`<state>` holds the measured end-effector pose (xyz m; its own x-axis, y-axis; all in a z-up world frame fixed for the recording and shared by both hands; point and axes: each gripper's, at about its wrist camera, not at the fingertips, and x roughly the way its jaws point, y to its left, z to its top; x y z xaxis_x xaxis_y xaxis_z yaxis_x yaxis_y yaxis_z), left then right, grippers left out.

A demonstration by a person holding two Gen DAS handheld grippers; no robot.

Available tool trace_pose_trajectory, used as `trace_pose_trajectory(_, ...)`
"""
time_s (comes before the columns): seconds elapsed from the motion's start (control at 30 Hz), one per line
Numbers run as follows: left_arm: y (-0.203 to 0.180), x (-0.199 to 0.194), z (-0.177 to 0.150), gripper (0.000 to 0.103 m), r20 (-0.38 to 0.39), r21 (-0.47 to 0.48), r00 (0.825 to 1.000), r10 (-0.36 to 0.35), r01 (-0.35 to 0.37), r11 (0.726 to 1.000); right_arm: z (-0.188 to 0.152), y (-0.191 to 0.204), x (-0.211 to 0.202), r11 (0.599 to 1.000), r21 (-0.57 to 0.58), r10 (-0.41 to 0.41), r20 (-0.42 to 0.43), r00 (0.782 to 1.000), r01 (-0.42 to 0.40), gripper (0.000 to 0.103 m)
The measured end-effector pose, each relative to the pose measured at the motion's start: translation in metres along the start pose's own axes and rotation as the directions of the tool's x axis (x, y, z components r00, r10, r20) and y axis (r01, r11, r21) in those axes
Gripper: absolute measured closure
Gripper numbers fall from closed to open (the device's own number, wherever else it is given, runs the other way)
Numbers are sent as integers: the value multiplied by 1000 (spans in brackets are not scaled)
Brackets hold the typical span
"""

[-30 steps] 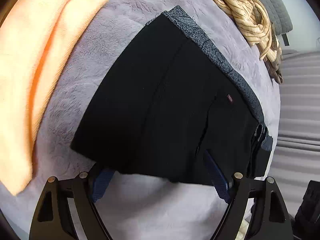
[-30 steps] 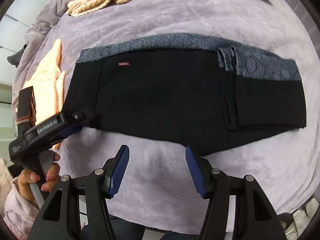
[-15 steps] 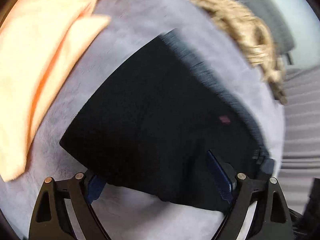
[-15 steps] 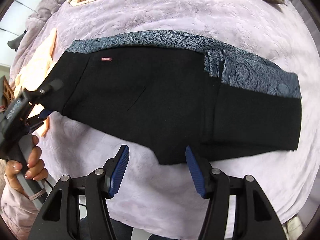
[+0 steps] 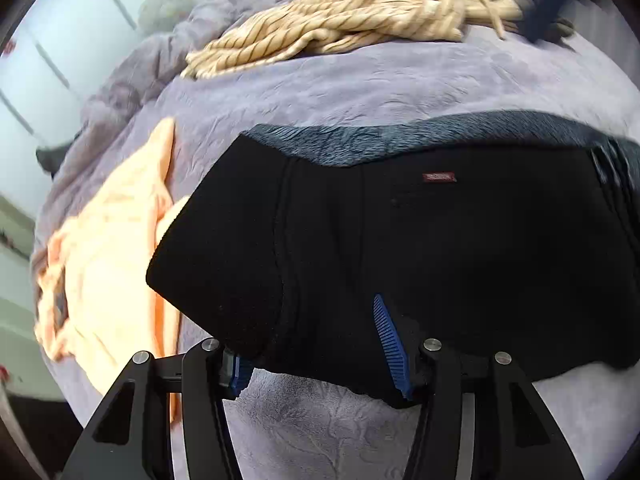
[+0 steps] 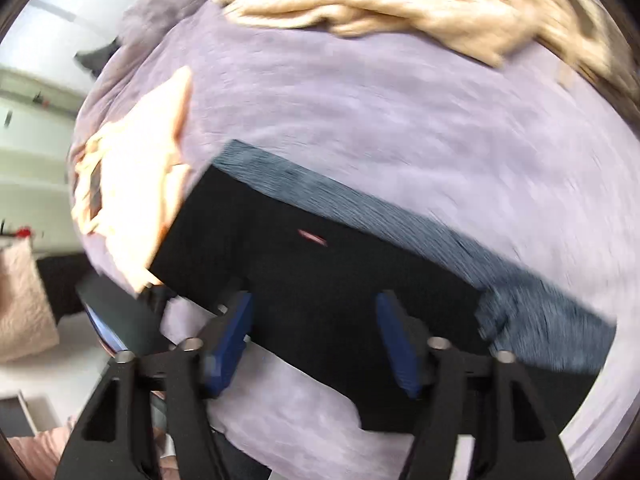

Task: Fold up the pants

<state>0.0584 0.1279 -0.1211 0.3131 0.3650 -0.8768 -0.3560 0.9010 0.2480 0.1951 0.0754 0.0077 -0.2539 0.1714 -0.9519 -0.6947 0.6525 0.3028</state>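
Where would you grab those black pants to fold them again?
Probably the pants at their near black edge, coming in low from the front. That edge lies flat on the blanket and already sits between the open left gripper fingers; the patterned waistband lies far.

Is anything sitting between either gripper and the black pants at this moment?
Nothing visible. The pants lie directly ahead of the open left gripper and the open right gripper. The orange cloth lies beside the pants' end, and the striped garment lies beyond them.
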Motion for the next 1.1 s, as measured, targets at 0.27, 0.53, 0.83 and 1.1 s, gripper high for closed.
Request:
trace_pose_trajectory(0.27, 1, -6, -9, 48, 50, 38, 999, 12, -14, 999, 52, 98, 88, 978, -206, -34, -241, 970, -16, 25)
trace_pose_trajectory(0.53, -15, -18, -14, 48, 88, 99, 996, -2, -6, 995, 61, 103, 153, 980, -194, -112, -363, 925, 42, 76)
trace_pose_trajectory(0.83, -38, -76, 6, 48, 209, 155, 975, -68, 35, 987, 34, 45, 81, 983, -4, 178, -191, 965, -182, 87)
trace_pose_trajectory(1.1, -80, -140, 26, 48, 304, 214, 931, -200, 137, 967, -3, -20, -10, 959, 35, 280, 29, 960, -281, 87)
